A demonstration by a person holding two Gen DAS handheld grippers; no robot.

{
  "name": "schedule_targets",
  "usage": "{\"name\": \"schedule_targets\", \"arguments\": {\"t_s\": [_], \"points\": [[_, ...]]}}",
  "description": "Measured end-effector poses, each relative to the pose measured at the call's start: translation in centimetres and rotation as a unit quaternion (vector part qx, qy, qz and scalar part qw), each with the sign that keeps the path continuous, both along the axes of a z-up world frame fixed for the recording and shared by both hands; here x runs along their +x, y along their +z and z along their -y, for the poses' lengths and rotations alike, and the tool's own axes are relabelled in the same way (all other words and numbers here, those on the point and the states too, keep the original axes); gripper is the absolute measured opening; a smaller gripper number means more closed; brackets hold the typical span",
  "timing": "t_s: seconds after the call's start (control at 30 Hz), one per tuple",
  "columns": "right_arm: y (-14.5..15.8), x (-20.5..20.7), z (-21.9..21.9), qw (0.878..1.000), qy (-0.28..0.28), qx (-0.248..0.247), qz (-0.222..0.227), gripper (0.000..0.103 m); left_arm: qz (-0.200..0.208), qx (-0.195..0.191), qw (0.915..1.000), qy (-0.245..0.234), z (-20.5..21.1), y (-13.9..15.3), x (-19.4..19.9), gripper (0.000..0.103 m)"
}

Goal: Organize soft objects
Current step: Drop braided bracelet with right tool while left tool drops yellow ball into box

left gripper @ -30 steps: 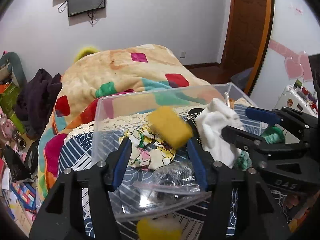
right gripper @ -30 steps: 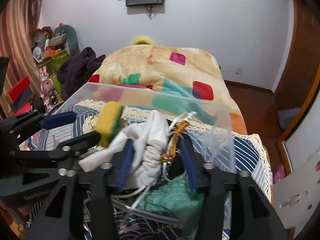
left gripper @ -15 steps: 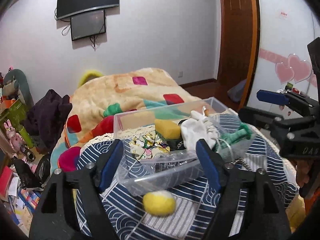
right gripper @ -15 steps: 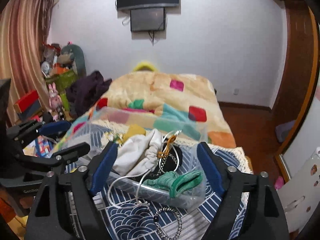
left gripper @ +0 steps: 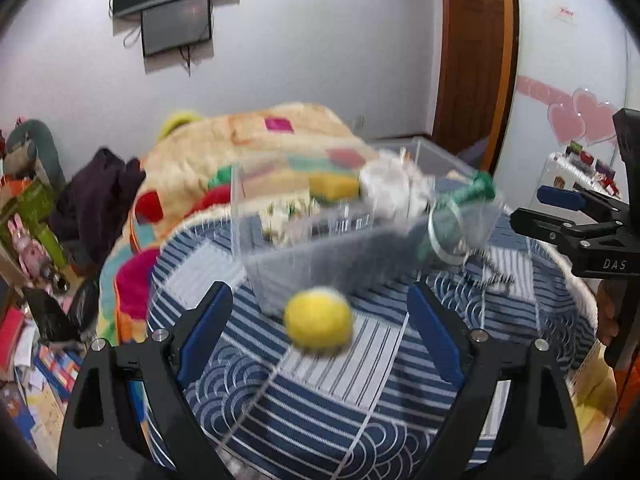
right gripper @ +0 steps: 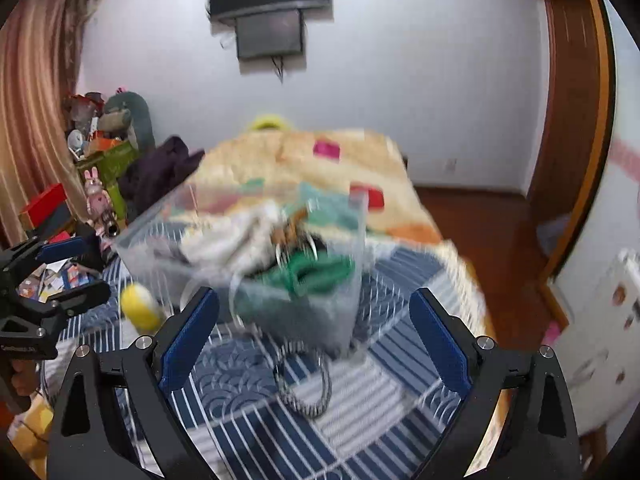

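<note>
Your clear plastic bin [left gripper: 360, 248] holds a yellow sponge [left gripper: 332, 185], white cloth [left gripper: 390, 192] and green knit [right gripper: 320, 274]. A yellow ball [left gripper: 319, 323] lies near it on the blue patterned bedcover [left gripper: 360, 380]. Left tool [left gripper: 320, 332] and right tool [right gripper: 314, 336]: jaws apart, empty. Contents blurred.

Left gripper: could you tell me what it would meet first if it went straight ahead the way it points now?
Most likely the yellow ball, which lies on the striped cloth between the open fingers of the left gripper. Just behind it stands the clear bin. The picture is blurred, so depth is uncertain.
</note>
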State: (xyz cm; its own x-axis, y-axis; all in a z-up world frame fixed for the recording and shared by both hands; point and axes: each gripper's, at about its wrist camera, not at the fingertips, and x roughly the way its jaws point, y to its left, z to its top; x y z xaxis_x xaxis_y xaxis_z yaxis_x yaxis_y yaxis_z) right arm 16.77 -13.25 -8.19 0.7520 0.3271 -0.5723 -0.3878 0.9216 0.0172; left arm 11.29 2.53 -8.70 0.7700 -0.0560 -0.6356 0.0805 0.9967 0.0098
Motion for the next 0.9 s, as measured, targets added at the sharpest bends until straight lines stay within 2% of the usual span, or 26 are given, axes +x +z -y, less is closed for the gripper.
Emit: {"name": "schedule_targets", "arguments": {"t_s": [0.13, 0.3, 0.33, 0.37, 0.4, 0.5, 0.63, 0.73, 0.83, 0.9], "points": [[-2.5, 0.4, 0.3, 0.999, -0.009, 0.003, -0.037, 0.095, -0.034, -0.006, 0.9993, 0.012, -0.3, -2.4, 0.7, 0.090], [-4.9, 0.2, 0.5, 0.997, -0.016, -0.005, -0.076, 0.094, -0.046, -0.019, 0.9984, 0.026, -0.8, -3.6, 1.5, 0.089], [-5.3, 0.2, 0.5, 0.996, -0.015, -0.005, -0.084, 0.091, -0.044, -0.012, 0.9985, 0.031, -0.6, -3.7, 1.6, 0.089], [-5.6, 0.1, 0.7, 0.996, -0.014, -0.005, -0.089, 0.088, -0.045, -0.007, 0.9984, 0.035, -0.5, -3.9, 1.7, 0.083], [-5.8, 0.2, 0.6, 0.995, -0.012, -0.006, -0.096, 0.081, -0.048, -0.006, 0.9983, 0.034, -0.4, -4.1, 1.8, 0.077], [-6.3, 0.5, 0.6, 0.993, -0.010, -0.004, -0.115, 0.065, -0.047, -0.010, 0.9984, 0.029, -0.2, -4.2, 1.8, 0.072], [-6.6, 0.1, 0.3, 0.993, -0.007, -0.015, -0.114, 0.044, -0.049, -0.018, 0.9984, 0.024, -0.4, -4.3, 1.7, 0.062], [-6.6, -0.4, 0.1, 0.994, -0.001, -0.028, -0.104, 0.029, -0.060, -0.030, 0.9976, 0.017, -0.5, -4.6, 2.0, 0.046], [-6.5, -0.8, 0.4, 0.995, 0.001, -0.023, -0.100, 0.018, -0.057, -0.039, 0.9975, 0.015, -0.7, -4.5, 1.8, 0.043], [-6.6, -1.2, 0.5, 0.995, 0.000, -0.020, -0.098, 0.014, -0.050, -0.042, 0.9978, 0.011, -0.7, -4.4, 1.7, 0.042]]}}
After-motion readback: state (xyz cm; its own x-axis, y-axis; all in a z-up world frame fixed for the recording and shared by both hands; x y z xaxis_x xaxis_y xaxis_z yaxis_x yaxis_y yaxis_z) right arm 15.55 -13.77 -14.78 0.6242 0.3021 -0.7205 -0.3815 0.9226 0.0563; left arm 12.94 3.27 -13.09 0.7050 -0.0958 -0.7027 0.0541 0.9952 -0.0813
